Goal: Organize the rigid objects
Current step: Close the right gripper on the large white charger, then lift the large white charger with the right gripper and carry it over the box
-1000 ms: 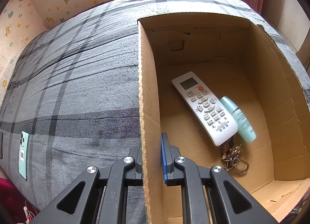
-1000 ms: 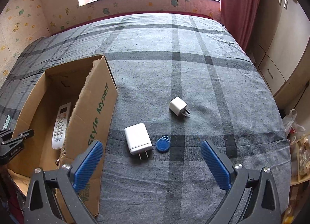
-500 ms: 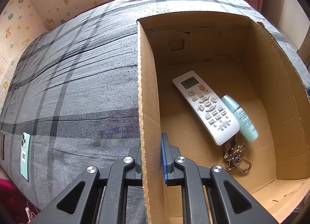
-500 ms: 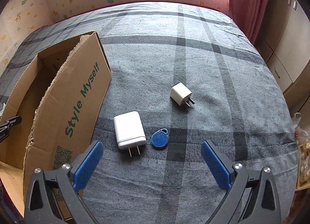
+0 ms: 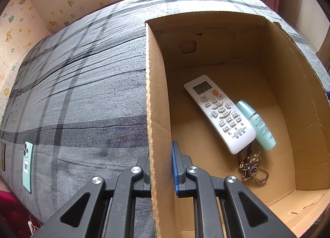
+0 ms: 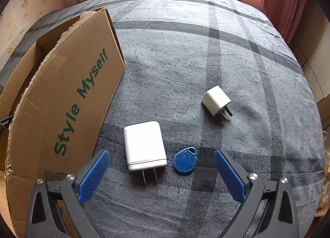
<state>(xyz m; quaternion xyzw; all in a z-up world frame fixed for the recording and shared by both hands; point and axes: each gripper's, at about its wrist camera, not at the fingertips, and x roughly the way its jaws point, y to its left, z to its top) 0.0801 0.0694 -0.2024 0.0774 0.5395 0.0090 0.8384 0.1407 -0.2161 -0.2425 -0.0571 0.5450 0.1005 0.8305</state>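
Note:
My left gripper (image 5: pixel 160 168) is shut on the left wall of the cardboard box (image 5: pixel 156 93), one pad inside and one outside. Inside the box lie a white remote (image 5: pixel 220 112), a pale green tube (image 5: pixel 256 124) and a bunch of keys (image 5: pixel 252 168). My right gripper (image 6: pixel 162 168) stands open just above the grey checked bed. Between its fingers lie a large white charger (image 6: pixel 144 145) with prongs toward me and a blue key fob (image 6: pixel 184 161). A small white plug cube (image 6: pixel 215 100) lies farther off to the right. The box's outer wall (image 6: pixel 61 102) rises on the left.
A green phone (image 5: pixel 27 165) lies near the bed's left edge in the left wrist view. Wallpapered walls and a window ring the far side of the bed. A red curtain (image 6: pixel 286 1) and cabinets stand to the right.
My right gripper has come down toward the bed, so the charger and the fob now look larger and sit between its open fingers. The left gripper has kept its hold on the box wall.

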